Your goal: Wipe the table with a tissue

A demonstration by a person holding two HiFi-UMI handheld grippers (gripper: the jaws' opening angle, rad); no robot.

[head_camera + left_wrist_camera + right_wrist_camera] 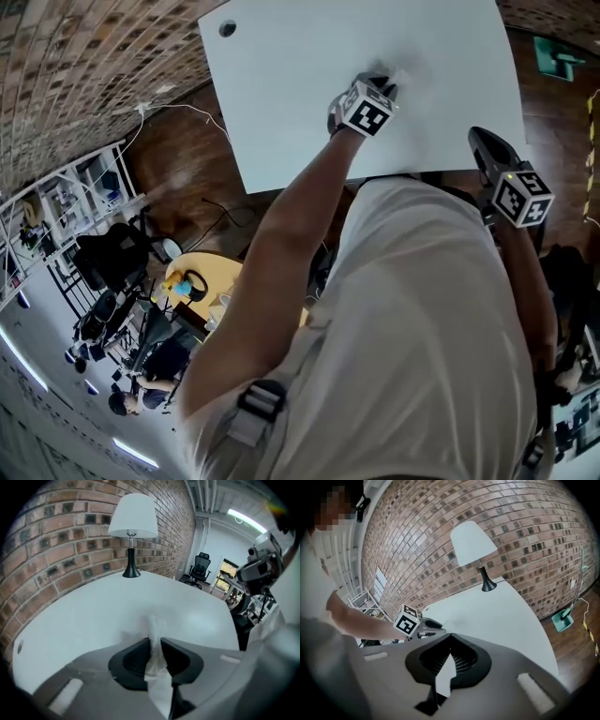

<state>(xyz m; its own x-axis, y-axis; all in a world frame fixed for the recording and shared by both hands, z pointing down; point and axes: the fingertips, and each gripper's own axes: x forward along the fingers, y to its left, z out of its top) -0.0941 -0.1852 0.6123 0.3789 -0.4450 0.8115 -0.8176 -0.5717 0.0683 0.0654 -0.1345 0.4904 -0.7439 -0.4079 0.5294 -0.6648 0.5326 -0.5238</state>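
The white table (309,84) fills the top of the head view. My left gripper (386,86) reaches out over its middle, pointing steeply down, shut on a white tissue (399,75). In the left gripper view the crumpled tissue (155,667) is pinched between the dark jaws of the left gripper (155,641) and sticks out onto the table (93,611); the picture is blurred by motion. My right gripper (483,141) hangs by the table's near edge, over its right part. Its jaw tips meet in the right gripper view (449,637), with nothing seen held. That view also shows the left gripper (437,626).
A white-shaded lamp (133,524) on a black base stands at the table's far corner by the brick wall (525,522). A green dustpan (558,56) lies on the wooden floor beside the table. An office chair (201,564) and shelves (66,202) stand further off.
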